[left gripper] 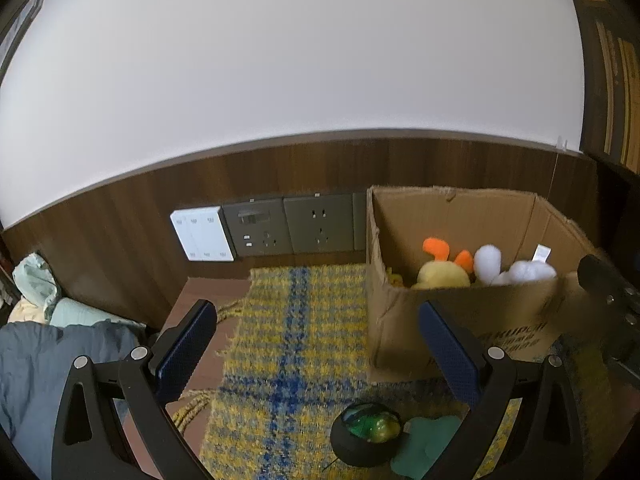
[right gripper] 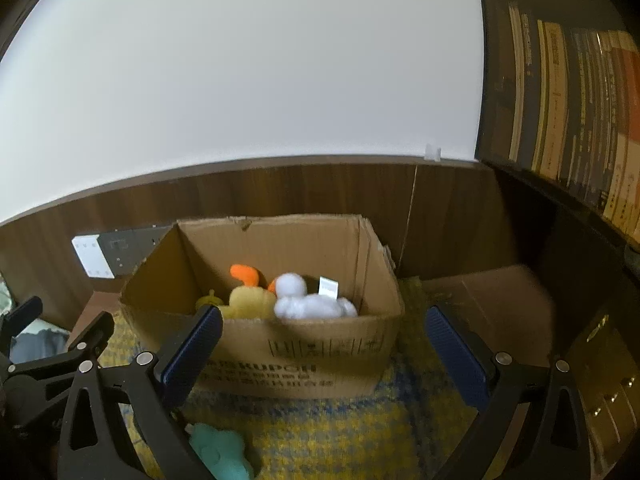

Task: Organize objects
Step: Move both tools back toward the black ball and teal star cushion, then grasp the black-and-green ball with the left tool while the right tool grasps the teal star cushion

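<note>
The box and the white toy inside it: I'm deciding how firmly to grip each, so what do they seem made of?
The box looks like plain brown corrugated cardboard, matte, with creased walls and a ragged top edge. The white toy seems to be soft plush with a fuzzy surface and a sewn-in fabric tag.

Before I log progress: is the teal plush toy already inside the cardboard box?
No, the teal plush toy lies on the rug in front of the cardboard box.

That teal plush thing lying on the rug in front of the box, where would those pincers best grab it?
Probably across the teal plush toy's narrower middle, coming straight down from above. It lies flat on the yellow and blue rug, soft and lumpy, so open fingers can straddle and squeeze it. The left gripper is nearer; the black round object sits close beside the toy, so avoid approaching from that side.
</note>
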The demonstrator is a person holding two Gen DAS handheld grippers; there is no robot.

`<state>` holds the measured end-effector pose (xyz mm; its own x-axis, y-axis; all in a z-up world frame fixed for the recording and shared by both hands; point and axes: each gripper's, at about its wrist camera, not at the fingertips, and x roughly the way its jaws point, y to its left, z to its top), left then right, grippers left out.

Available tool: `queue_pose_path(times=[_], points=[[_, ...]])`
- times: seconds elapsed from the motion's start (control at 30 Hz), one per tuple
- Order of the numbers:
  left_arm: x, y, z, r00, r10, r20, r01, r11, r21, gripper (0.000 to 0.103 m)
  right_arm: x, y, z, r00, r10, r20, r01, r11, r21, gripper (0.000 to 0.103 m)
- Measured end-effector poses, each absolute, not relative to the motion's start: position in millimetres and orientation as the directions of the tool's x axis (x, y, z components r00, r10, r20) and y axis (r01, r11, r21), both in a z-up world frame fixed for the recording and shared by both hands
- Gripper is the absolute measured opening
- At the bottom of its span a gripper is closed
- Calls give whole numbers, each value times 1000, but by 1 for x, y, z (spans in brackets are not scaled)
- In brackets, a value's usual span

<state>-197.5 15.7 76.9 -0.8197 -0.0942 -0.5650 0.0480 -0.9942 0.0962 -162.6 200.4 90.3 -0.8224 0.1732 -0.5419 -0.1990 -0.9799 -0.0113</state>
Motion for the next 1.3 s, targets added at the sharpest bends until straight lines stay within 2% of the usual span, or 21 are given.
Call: queue_pose_path(times=[0.97,1.3], points=[[-200,28,10,-732,-54,-679,-15,-995,95,103,-156,205,23,-734,168,-659,-209,-978,-15,102],[-205,31,-10,-693,-27,-721,-39,-996,76,99,-155,204,14,-719,175,-673,-207,-978,-33,102]])
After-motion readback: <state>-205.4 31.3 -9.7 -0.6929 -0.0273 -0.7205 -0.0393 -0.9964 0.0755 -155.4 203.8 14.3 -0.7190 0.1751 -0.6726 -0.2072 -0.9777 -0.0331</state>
